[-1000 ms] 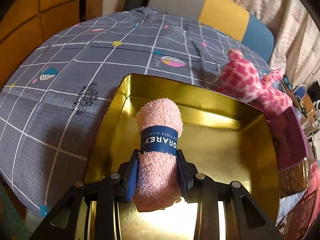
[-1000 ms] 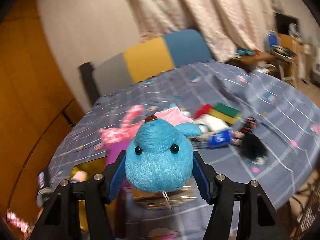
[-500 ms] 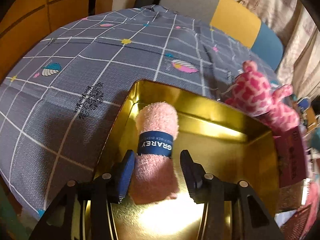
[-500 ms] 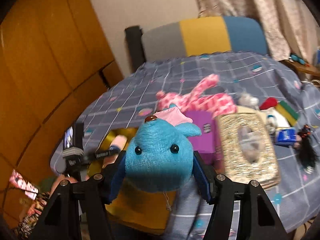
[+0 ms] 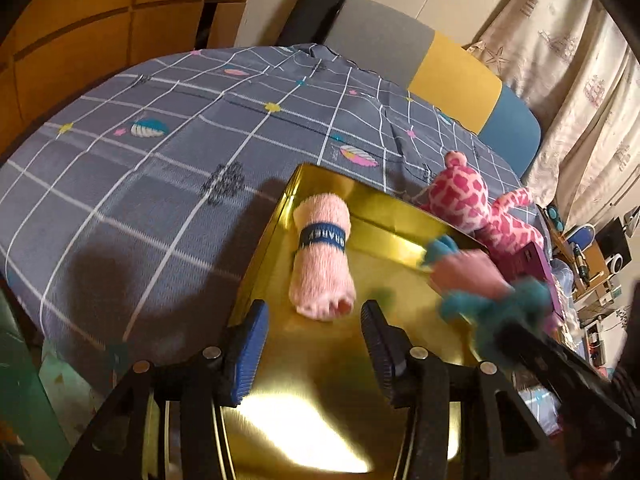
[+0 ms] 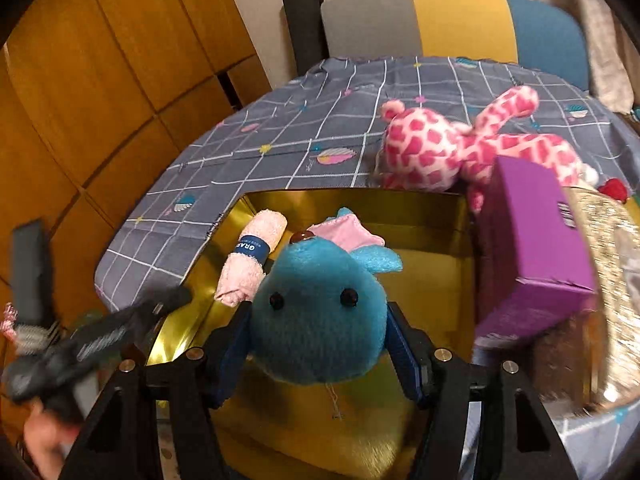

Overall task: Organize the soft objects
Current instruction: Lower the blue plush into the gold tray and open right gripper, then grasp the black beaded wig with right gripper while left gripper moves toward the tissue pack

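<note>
A rolled pink towel [image 5: 322, 264] with a blue band lies inside the gold tin [image 5: 320, 408], near its left wall. My left gripper [image 5: 314, 332] is open and empty just behind the towel's near end. My right gripper [image 6: 320, 344] is shut on a blue plush toy [image 6: 316, 312] and holds it over the tin [image 6: 432, 288]; the towel [image 6: 252, 260] lies to its left. In the left wrist view the blue plush [image 5: 500, 308] comes in blurred from the right. A pink spotted plush giraffe [image 6: 460, 148] lies on the cloth beyond the tin.
A purple box [image 6: 528, 248] stands against the tin's right side, with a glittery gold box [image 6: 612, 280] beyond it. The table has a grey checked cloth [image 5: 160, 160]. A grey, yellow and blue chair back [image 6: 440, 20] stands behind; wooden panels [image 6: 100, 80] are at left.
My left gripper opened, let go of the pink towel in the tin and drew back. My right gripper carried the blue plush leftward to above the tin.
</note>
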{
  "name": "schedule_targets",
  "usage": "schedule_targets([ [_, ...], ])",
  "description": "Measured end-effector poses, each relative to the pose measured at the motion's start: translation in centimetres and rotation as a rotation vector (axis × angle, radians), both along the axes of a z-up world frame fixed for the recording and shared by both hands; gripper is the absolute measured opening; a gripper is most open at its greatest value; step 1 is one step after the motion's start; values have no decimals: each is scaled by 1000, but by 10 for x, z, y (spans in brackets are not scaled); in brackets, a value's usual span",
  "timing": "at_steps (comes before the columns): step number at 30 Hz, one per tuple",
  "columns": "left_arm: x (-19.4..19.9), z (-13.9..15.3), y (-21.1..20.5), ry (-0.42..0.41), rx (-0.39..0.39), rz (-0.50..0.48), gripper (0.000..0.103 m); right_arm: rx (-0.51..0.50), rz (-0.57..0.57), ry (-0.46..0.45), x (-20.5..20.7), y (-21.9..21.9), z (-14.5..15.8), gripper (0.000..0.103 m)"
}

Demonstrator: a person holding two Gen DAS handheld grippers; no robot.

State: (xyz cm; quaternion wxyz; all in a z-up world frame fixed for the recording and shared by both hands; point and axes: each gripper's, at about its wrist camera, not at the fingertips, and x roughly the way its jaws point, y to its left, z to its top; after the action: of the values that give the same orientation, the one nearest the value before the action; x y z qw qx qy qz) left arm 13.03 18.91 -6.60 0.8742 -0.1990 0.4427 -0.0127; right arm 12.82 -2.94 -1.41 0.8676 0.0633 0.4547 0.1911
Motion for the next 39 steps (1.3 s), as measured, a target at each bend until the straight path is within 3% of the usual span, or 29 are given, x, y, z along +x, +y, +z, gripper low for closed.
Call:
schedule_targets([
  [12,-30,2,9,-2,-59,7,48,-9,-49,38,52,41,-31,66],
  [21,-39,3,12,1,-67,23,48,-17,-48,71,69,63,-54,75],
  [23,-40,3,12,-2,-68,24,48,7,-42,91,67,61,-56,84],
  [30,-39,0,1,5,-89,8,48,48,-19,45,38,43,-36,86],
  [39,-40,2,-33,-23,-110,-86,48,70,-23,-36,6,13,2,86],
])
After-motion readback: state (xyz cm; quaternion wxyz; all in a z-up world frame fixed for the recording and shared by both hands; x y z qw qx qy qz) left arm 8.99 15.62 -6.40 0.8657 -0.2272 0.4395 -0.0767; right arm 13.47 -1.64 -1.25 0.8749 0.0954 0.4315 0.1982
